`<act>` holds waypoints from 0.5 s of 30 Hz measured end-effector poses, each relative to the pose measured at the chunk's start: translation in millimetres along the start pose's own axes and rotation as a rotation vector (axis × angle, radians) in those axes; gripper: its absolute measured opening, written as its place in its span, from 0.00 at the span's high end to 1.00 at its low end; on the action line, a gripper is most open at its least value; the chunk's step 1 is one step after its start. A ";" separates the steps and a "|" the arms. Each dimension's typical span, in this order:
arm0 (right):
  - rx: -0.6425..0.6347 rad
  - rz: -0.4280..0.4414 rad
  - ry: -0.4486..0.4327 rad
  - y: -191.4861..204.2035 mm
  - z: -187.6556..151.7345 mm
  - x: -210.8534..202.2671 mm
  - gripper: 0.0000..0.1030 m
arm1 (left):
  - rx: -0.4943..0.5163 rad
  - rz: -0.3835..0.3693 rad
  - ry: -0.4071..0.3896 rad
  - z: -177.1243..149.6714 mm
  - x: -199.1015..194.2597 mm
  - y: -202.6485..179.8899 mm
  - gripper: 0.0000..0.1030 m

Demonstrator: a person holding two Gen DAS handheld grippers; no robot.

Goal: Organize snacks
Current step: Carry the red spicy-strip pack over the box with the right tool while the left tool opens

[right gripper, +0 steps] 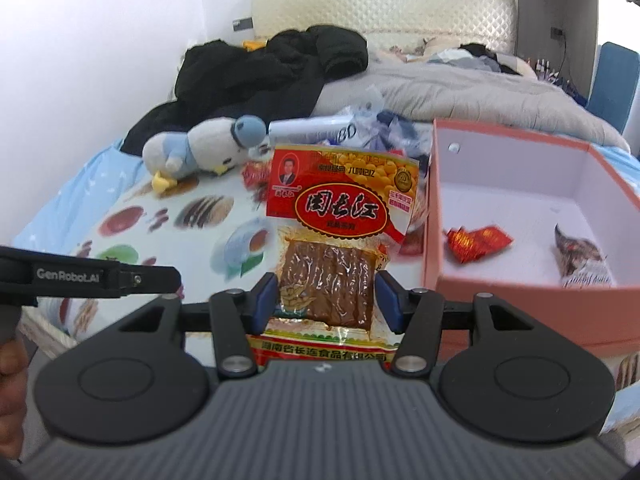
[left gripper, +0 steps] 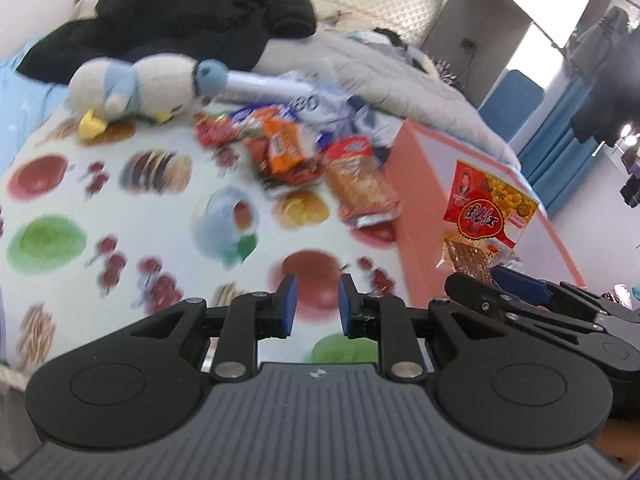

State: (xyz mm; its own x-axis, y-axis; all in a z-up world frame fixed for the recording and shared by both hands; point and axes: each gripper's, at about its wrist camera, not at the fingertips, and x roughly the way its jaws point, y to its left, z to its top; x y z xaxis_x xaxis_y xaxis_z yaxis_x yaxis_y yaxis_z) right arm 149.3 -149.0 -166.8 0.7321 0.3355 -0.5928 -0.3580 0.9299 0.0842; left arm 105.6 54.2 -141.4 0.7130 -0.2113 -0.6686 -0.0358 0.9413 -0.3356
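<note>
Right gripper (right gripper: 326, 298) pinching tofu pack (right gripper: 340, 236) by lower sides, held above bed (right gripper: 188, 236) near box (right gripper: 520, 284) left wall. Pack light, floppy, slick film; grip sealed edges. Left gripper (left gripper: 317, 306) spread, empty.

Bed (right gripper: 168, 240), fruit-print sheet. Ahead-left of right tool (right gripper: 327, 300): plush penguin (right gripper: 200, 148). Ahead: loose snack packets (left gripper: 288, 148). Right: pink box (right gripper: 520, 288). Farther back: black clothing (right gripper: 272, 68), grey quilt (right gripper: 460, 96).

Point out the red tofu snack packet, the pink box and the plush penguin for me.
red tofu snack packet (right gripper: 340, 208): right wrist view, on its red oval label.
pink box (right gripper: 520, 300): right wrist view, on its near outer wall.
plush penguin (right gripper: 200, 148): right wrist view, on its grey-white body.
</note>
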 end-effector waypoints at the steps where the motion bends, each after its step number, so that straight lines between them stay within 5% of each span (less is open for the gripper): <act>1: 0.000 -0.003 -0.008 -2.2 4.5 -2.3 0.45 | 0.008 -0.004 -0.007 4.7 -0.5 -4.7 0.72; 15: 0.075 -0.176 -0.074 -88.3 53.2 -11.8 0.45 | 0.108 -0.060 -0.011 51.4 35.3 -78.2 0.58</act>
State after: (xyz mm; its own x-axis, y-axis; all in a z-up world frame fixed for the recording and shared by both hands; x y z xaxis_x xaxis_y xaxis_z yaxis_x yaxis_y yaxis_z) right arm 203.1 -227.1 -124.6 0.8211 0.1743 -0.5436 -0.1788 0.9829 0.0452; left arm 169.6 -13.4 -104.7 0.7192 -0.2655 -0.6421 0.0821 0.9501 -0.3009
